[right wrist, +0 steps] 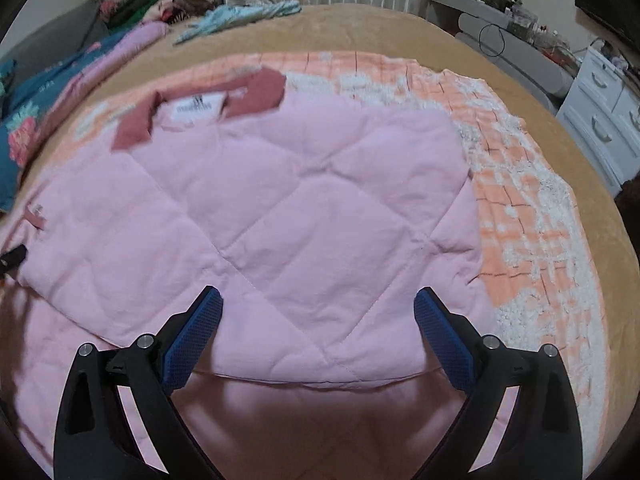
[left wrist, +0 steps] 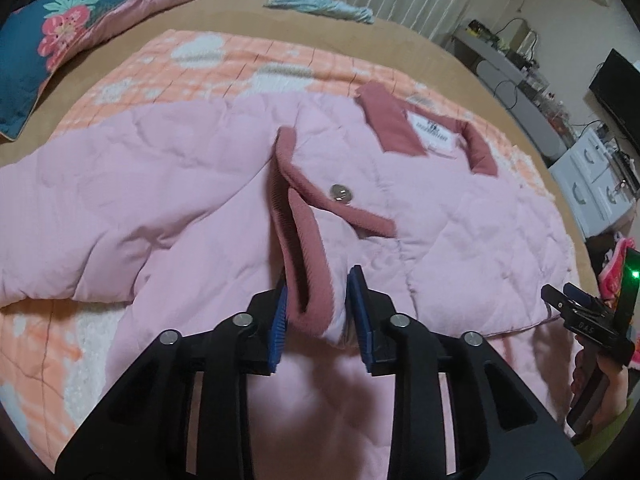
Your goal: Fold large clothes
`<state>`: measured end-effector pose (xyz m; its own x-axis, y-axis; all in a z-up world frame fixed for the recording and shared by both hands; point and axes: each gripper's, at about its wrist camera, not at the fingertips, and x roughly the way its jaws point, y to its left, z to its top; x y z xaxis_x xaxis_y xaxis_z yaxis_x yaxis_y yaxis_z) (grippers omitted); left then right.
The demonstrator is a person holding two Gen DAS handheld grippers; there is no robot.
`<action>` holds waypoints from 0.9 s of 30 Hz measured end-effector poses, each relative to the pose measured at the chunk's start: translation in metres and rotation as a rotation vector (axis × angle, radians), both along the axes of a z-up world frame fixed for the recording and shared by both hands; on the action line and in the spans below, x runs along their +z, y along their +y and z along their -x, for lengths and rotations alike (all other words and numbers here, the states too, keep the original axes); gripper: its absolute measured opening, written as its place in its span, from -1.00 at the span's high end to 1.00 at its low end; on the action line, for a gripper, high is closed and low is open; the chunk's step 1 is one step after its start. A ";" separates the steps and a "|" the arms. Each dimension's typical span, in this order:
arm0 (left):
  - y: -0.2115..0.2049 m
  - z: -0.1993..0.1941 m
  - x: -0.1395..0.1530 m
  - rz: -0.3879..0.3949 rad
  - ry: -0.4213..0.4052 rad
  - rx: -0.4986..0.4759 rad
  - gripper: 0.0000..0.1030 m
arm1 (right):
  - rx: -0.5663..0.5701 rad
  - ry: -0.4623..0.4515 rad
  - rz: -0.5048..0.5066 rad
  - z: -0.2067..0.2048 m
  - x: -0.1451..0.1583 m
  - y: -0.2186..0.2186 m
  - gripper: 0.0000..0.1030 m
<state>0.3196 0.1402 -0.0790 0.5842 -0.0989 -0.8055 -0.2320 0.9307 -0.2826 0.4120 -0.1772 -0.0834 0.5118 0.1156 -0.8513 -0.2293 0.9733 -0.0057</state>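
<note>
Between the blue pads of the left gripper (left wrist: 316, 312), at the bottom centre of the left wrist view, sits the dark pink ribbed cuff (left wrist: 304, 248) of a sleeve. The jaws stand a little apart; the left pad seems to touch the cuff, but I cannot tell if they really press it. This cuff belongs to the pink quilted jacket (left wrist: 168, 200), which lies flat over an orange checked blanket (left wrist: 240, 64) on the bed (left wrist: 400, 40) with a tan cover. A metal snap button (left wrist: 340, 193) shines on the cuff, and the dark pink collar (left wrist: 390, 120) with a white label is in the upper right part.

In the right wrist view, the right gripper (right wrist: 318, 320) is spread wide above the folded side of the jacket, with nothing between its pads.

Around the jacket (all well apart from it): a dark blue flowered quilt (left wrist: 36, 52) at the upper left, a light blue cloth (left wrist: 320, 2) at the top, and white drawers (right wrist: 608, 120) at the right edge.
</note>
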 end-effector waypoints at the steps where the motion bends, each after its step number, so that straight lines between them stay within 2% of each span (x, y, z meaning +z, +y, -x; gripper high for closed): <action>1: 0.001 0.000 -0.003 -0.002 0.007 0.003 0.45 | -0.016 0.014 -0.009 -0.002 -0.007 -0.002 -0.92; 4: 0.007 0.003 -0.005 0.001 0.020 0.027 0.35 | -0.030 0.013 0.002 -0.005 -0.013 -0.003 -0.92; 7: 0.010 0.011 0.004 -0.003 0.012 0.028 0.25 | -0.028 0.000 0.012 0.002 -0.004 0.000 -0.91; 9: 0.015 0.018 0.012 -0.017 0.002 0.042 0.06 | -0.033 -0.016 -0.012 0.009 0.005 -0.002 -0.92; 11: 0.023 0.024 0.019 -0.007 0.007 0.063 -0.25 | -0.031 -0.044 -0.045 0.022 0.018 -0.001 -0.92; 15: 0.035 0.041 0.031 0.025 -0.010 0.089 -0.61 | 0.008 -0.097 -0.062 0.044 0.040 0.011 -0.92; 17: 0.039 0.051 0.036 0.009 -0.008 0.109 -0.82 | 0.027 -0.123 -0.077 0.057 0.052 0.018 -0.92; 20: 0.045 0.064 0.042 0.000 -0.013 0.131 -0.82 | 0.049 -0.162 -0.095 0.074 0.067 0.030 -0.92; 23: 0.052 0.081 0.048 -0.045 -0.015 0.165 -0.82 | 0.076 -0.195 -0.100 0.087 0.080 0.043 -0.92; 27: 0.066 0.103 0.052 -0.051 -0.021 0.207 -0.82 | 0.120 -0.230 -0.094 0.104 0.094 0.065 -0.92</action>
<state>0.2171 0.2060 -0.0266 0.6044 0.0654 -0.7940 -0.4148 0.8768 -0.2434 0.3077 -0.1126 0.0102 0.6684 0.2602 -0.6968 -0.3460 0.9381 0.0184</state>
